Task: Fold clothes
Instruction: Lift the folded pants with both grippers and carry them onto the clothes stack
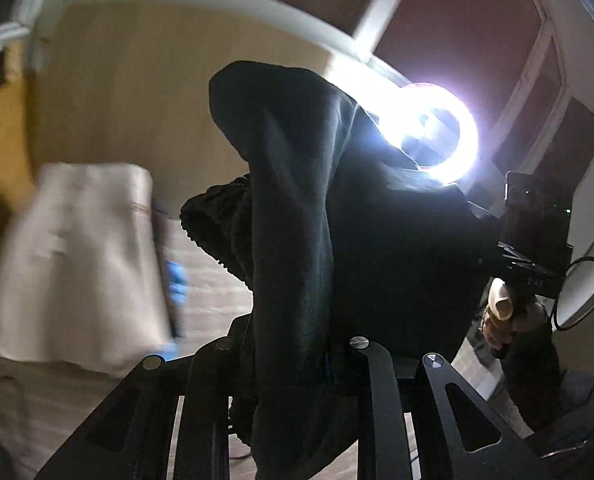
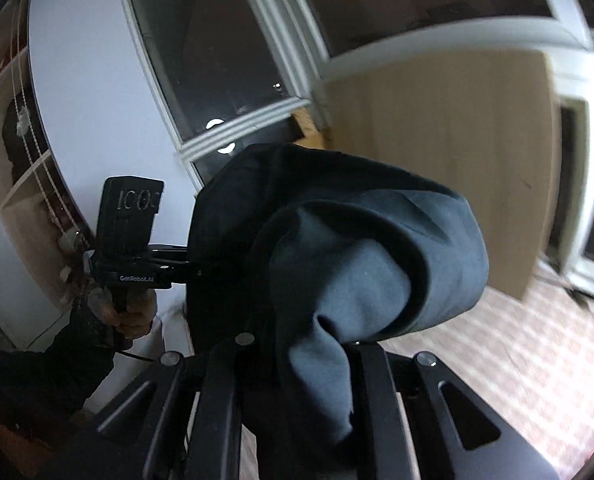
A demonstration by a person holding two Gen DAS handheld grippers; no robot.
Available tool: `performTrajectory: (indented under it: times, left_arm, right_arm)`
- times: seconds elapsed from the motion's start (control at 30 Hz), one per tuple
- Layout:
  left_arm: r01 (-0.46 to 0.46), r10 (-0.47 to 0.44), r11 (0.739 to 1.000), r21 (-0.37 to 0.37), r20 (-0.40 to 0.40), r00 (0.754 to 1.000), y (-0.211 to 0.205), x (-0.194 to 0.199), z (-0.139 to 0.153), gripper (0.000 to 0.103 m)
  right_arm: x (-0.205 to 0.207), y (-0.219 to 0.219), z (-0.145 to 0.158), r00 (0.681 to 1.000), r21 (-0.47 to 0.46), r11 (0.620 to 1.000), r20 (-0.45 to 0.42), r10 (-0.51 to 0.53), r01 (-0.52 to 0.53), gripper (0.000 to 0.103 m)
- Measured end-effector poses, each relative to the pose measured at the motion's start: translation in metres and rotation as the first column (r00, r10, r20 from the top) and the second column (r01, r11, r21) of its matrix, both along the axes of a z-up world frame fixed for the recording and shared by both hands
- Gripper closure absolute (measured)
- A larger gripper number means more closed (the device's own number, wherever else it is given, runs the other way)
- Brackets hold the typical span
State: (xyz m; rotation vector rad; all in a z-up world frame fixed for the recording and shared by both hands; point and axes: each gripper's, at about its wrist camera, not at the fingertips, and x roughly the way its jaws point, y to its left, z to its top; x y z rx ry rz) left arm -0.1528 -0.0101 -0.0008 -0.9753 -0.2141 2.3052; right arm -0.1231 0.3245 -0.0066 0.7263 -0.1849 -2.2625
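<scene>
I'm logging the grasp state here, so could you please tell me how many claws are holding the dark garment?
2. The left claw grips the dark garment at the bottom of its own view; the right claw grips it likewise. The fingertips are hidden by cloth.

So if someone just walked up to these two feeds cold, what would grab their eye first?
Probably the dark garment bunched up in the middle of both views, pinched in the left gripper and the right gripper and held up in the air. Next, the glaring ring light burning white just behind the cloth, upper right in the left wrist view. After that, the blurred pale cloth at that view's left.
</scene>
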Motion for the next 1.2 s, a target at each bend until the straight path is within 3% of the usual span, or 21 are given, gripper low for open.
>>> performTrajectory:
  times: [0.33,0.43,0.53,0.6,0.77,0.83,0.97,1.0,1.03,1.07,1.13,1.2]
  left_arm:
    - [-0.067,0.061,0.997,-0.033,-0.168,0.984,-0.151,-0.009,0.092,0.083]
    - [-0.105,0.095,0.994,-0.031,-0.225,0.970,-0.178,-0.014,0.116,0.083]
    - [-0.125,0.113,0.991,-0.040,-0.226,0.967,-0.197,-0.054,0.113,0.083]
    - [-0.126,0.112,0.991,-0.053,-0.211,0.971,-0.208,-0.073,0.104,0.083]
    - [-0.073,0.067,0.995,-0.063,-0.091,0.994,-0.187,-0.131,0.046,0.083]
    - [-0.053,0.051,0.995,-0.086,-0.018,0.999,-0.180,-0.136,0.012,0.083]
    - [-0.041,0.070,0.985,-0.166,0.173,0.982,-0.162,-0.202,-0.078,0.083]
    - [-0.046,0.084,0.981,-0.187,0.199,0.976,-0.161,-0.211,-0.095,0.080]
    - [-0.053,0.098,0.978,-0.202,0.217,0.971,-0.161,-0.219,-0.109,0.071]
    - [-0.060,0.111,0.974,-0.218,0.234,0.966,-0.161,-0.227,-0.122,0.067]
    - [-0.068,0.112,0.983,-0.173,0.260,0.959,-0.169,-0.233,-0.128,0.059]
    - [-0.070,0.117,0.980,-0.184,0.255,0.960,-0.173,-0.232,-0.127,0.054]
  right_arm:
    - [-0.031,-0.111,0.087,0.994,-0.084,0.995,-0.093,0.050,-0.057,0.092]
    - [-0.046,-0.129,0.093,0.995,-0.088,0.995,-0.094,0.039,-0.048,0.092]
    - [-0.059,-0.143,0.094,0.996,-0.086,0.996,-0.091,0.024,-0.032,0.092]
    - [-0.069,-0.151,0.090,0.997,-0.084,0.996,-0.082,0.010,-0.017,0.092]
    - [-0.108,-0.140,0.025,0.996,-0.074,0.994,0.046,-0.072,0.075,0.092]
    - [-0.130,-0.137,-0.013,0.989,-0.059,0.992,0.104,-0.109,0.116,0.092]
    - [-0.186,-0.136,-0.109,0.945,0.038,0.983,0.270,-0.183,0.179,0.092]
    - [-0.200,-0.136,-0.127,0.933,0.072,0.980,0.301,-0.198,0.185,0.091]
    - [-0.210,-0.135,-0.136,0.925,0.087,0.978,0.316,-0.209,0.191,0.090]
    - [-0.212,-0.129,-0.140,0.923,0.074,0.978,0.325,-0.206,0.193,0.085]
    - [-0.209,-0.118,-0.139,0.920,0.053,0.983,0.346,-0.182,0.175,0.073]
    - [-0.204,-0.108,-0.132,0.920,0.037,0.989,0.364,-0.147,0.143,0.052]
